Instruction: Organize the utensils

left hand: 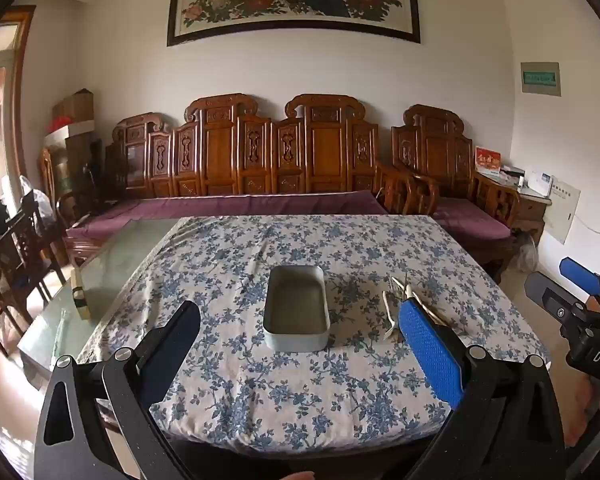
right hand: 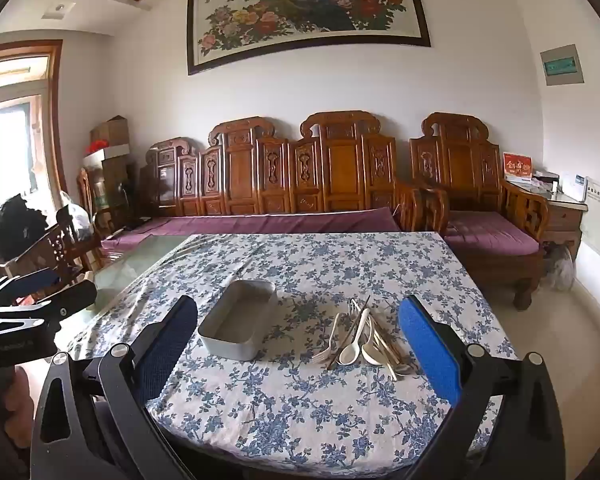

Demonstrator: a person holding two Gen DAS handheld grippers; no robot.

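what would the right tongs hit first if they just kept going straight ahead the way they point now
Probably the pile of utensils: it lies on the tablecloth between the open right tongs, slightly right of centre. The grey tin sits off to the left. Depth is unclear.

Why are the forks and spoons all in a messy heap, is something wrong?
Nothing is broken or spilled. The utensils lie jumbled and crossing on the tablecloth beside the empty metal tray, not in it. The cloth is also wrinkled and leaves the glass tabletop bare on one side.
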